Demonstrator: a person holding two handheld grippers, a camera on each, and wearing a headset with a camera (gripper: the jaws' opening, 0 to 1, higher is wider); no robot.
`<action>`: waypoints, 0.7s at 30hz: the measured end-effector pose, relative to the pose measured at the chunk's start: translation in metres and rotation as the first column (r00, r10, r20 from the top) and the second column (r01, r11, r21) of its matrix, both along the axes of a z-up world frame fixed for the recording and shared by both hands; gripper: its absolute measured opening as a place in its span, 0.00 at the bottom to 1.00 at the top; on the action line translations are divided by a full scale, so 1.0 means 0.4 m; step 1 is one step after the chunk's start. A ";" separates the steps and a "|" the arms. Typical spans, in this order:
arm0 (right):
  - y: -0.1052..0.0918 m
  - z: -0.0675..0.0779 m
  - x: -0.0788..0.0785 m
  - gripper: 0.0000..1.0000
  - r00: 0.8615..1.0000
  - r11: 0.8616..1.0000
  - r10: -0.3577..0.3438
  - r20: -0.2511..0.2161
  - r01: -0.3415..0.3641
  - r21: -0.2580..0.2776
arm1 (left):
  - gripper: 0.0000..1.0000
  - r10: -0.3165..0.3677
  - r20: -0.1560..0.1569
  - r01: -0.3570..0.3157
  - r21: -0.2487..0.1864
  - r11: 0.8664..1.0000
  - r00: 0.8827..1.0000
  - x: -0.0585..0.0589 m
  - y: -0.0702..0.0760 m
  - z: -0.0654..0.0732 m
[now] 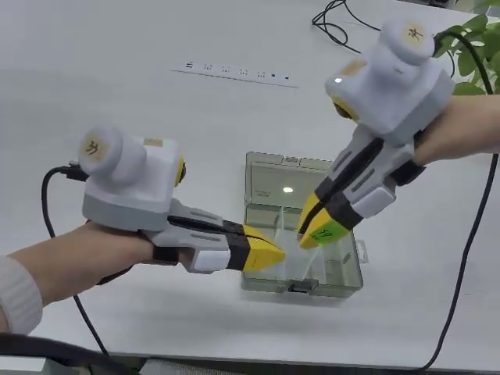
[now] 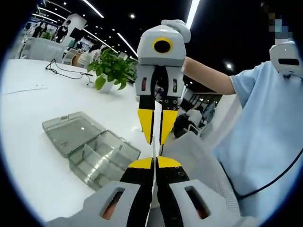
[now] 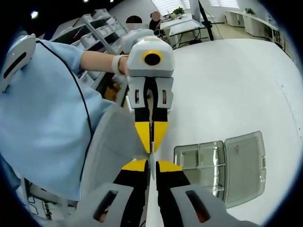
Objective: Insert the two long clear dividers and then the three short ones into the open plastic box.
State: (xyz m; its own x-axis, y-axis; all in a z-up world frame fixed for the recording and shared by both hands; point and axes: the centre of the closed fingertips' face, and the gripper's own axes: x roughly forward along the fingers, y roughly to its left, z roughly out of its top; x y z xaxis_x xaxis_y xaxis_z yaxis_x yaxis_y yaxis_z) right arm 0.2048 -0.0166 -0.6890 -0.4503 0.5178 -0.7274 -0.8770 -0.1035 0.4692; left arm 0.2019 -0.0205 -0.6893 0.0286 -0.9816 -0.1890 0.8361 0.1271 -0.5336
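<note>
The open clear plastic box [image 1: 348,283] lies on the white table with its lid [image 1: 277,178] folded back; clear walls split its base into compartments. Just above the base hangs a small clear divider [image 1: 292,248], held between two grippers. My left gripper [image 1: 269,255] comes in from the left and is shut on one end of it. My right gripper [image 1: 311,233] slants down from the upper right and is shut on the other end. In the left gripper view my own jaws [image 2: 154,163] meet the right gripper [image 2: 156,138] tip to tip, with the box [image 2: 90,146] at the left.
A white power strip [image 1: 234,73] lies at the back of the table, black cables [image 1: 336,27] at the far right, and a green plant [image 1: 473,55] at the right edge. A black cable [image 1: 58,234] trails from my left gripper.
</note>
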 end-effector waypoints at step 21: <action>0.002 -0.019 -0.008 0.02 0.998 0.997 0.047 0.030 -0.046 -0.057 | 0.00 0.007 0.061 -0.009 0.021 1.000 0.998 0.001 -0.008 -0.022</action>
State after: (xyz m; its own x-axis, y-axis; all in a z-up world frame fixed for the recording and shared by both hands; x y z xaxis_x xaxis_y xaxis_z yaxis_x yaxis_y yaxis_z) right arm 0.2015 -0.0159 -0.6968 -0.4495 0.4549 -0.7688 -0.8862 -0.1188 0.4479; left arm 0.2023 -0.0236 -0.6979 0.0487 -0.9770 -0.2077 0.8658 0.1449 -0.4789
